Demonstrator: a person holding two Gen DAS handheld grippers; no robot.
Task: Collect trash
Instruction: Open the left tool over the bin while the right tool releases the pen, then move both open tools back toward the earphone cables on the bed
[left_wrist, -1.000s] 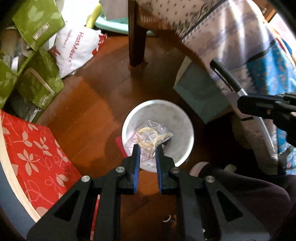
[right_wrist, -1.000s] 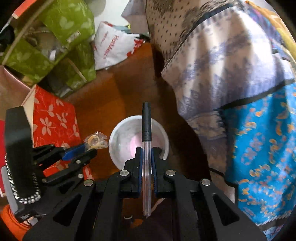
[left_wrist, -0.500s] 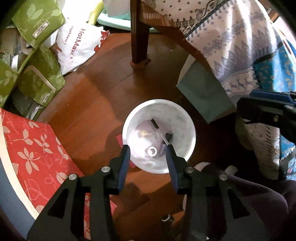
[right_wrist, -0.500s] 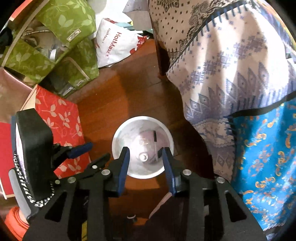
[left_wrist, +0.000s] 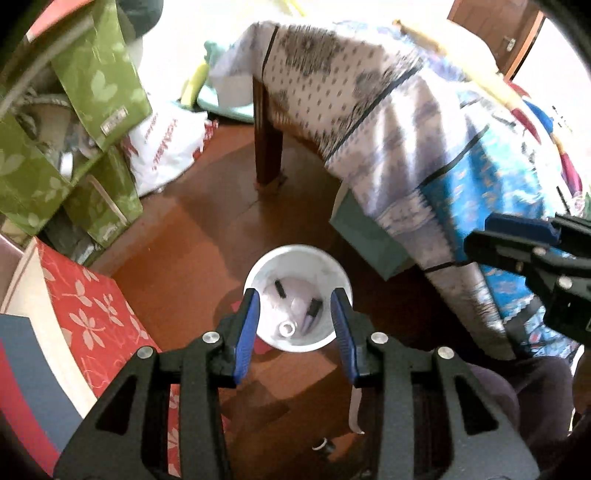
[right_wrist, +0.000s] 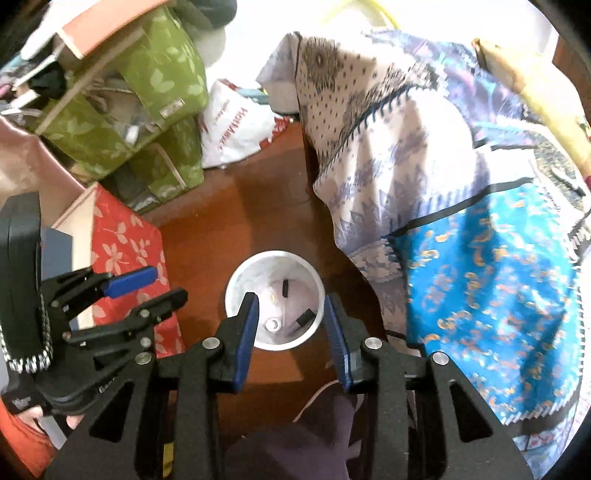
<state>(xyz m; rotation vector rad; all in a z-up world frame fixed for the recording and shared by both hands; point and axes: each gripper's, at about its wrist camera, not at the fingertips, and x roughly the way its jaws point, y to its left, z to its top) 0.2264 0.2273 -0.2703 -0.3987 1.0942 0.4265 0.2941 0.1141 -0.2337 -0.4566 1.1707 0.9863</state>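
Left wrist view looked down between parted blue pads of the left gripper (left_wrist: 295, 325), nothing between them, straight over the white bin (left_wrist: 297, 297) on the wooden floor (left_wrist: 207, 236). Sat beside the table leg (left_wrist: 267, 147) and just past the cloth's (left_wrist: 388, 122) hanging edge, probably so trash swept off the table had a short drop. Held a pen (left_wrist: 312, 312), a small ring-like cap (left_wrist: 286, 328) and something pale and crumpled, too blurred to name. Right wrist view gave the same: right gripper (right_wrist: 291, 325) released and empty, jaws framing the bin (right_wrist: 275, 299), the left gripper (right_wrist: 147, 288) alongside near the red box (right_wrist: 122, 243). Both likely poised high so the drops could be checked before reaching for more. Green bags (left_wrist: 99, 85) stood along the floor's far left edge, well apart.
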